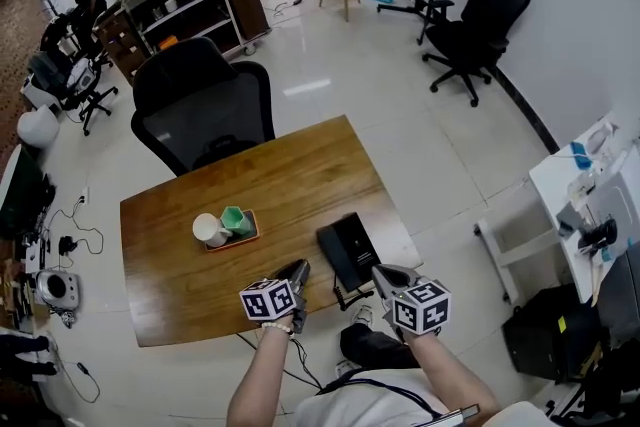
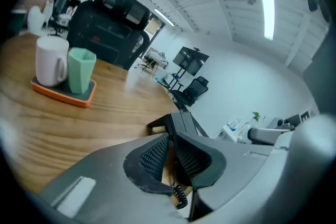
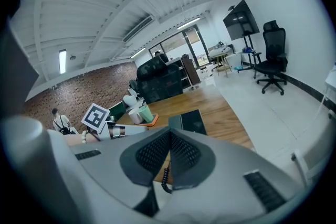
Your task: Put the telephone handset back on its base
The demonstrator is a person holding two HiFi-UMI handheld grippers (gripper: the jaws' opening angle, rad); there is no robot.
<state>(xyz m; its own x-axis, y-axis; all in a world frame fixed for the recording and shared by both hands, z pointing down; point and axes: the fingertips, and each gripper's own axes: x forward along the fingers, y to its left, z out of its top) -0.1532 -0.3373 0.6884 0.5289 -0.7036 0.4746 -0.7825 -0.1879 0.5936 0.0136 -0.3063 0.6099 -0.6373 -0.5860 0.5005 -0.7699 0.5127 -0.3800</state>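
A pale, glossy office floor [image 1: 330, 85] filled most of the head view, with rolling chairs and shelving toward the upper edge. At centre stood the wooden bench [image 1: 190, 295], a black office chair [image 1: 200, 110] pushed up to its far side. The black telephone [image 1: 358, 245] sat at the bench's right edge, just right of the frame's centre, its long axis running from the near edge up and slightly left. The handset [image 1: 330, 253] appeared to lie along the base's left side, parallel to that axis (whether it was fully seated in the cradle could not be told).

Left of the phone, well apart from it, an orange tray [image 1: 236, 242] carried a white mug [image 1: 210, 229] and a green cup [image 1: 235, 219].

Both tools hovered at the lower centre, the telephone just ahead and between them. The left gripper [image 1: 300, 267] was clenched on nothing, its jaws drawn together to at most a slit. The right gripper [image 1: 380, 271] was likewise closed and empty. The right one sat nearer the base's corner, but the left stood on the handset's side, so any nudge or re-seat would likely fall to it, taken across the handset's length.

The coiled cord [image 1: 346, 296] hung off the near edge.
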